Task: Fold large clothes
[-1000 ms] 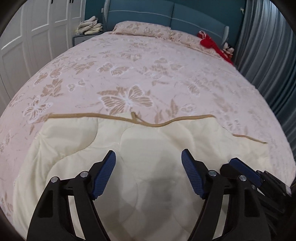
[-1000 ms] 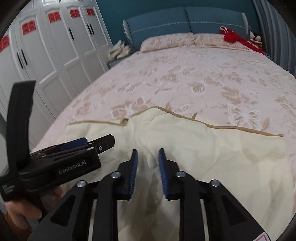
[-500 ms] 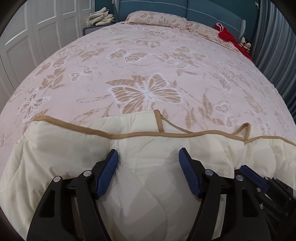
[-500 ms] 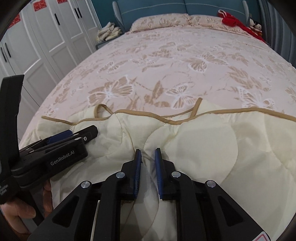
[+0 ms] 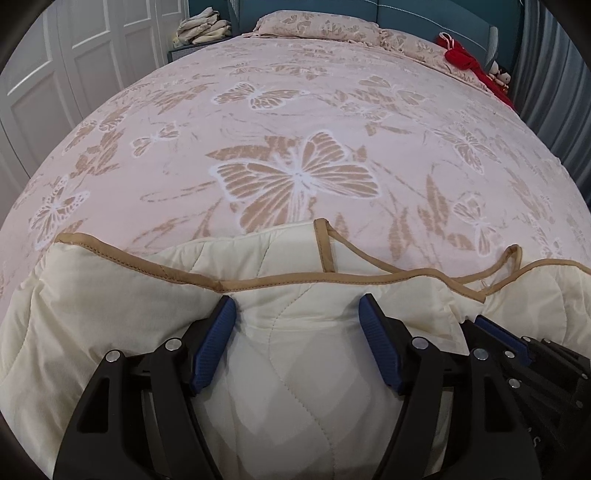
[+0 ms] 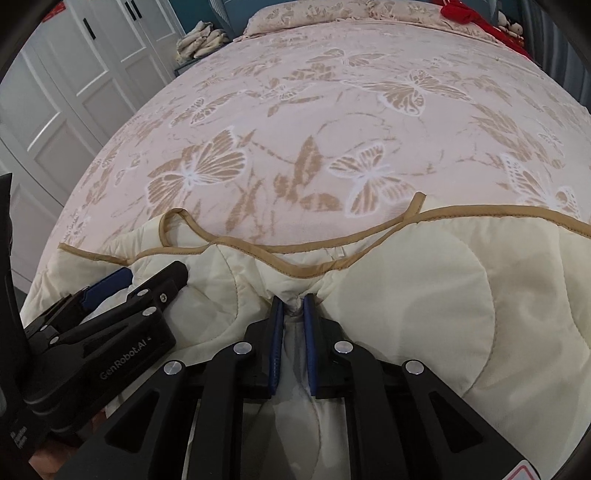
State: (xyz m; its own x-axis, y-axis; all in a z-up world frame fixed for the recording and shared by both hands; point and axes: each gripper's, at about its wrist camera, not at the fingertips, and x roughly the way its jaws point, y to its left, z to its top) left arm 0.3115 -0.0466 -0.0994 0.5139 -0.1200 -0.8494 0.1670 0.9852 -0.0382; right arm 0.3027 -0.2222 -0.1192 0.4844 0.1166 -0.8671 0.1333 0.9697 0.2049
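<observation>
Over the last second the right gripper [image 6: 293,310] has closed its jaws onto a pinch of the cream quilted garment [image 6: 424,295] and carried it toward 12 o'clock up the bed [image 5: 295,110], doubling its tan-trimmed edge over itself, so a fold is likely under way, while the left gripper [image 5: 297,317] has jaws apart over the cloth.

I see the bed [image 5: 295,122] under a pink bedspread [image 6: 332,110] with tan butterflies. At its near end lies a cream quilted garment [image 5: 110,295] with tan binding, spread across the cover. At the far end I make out matching pillows [image 5: 317,24] against the headboard, and a red item [image 5: 461,59] at the far right.
</observation>
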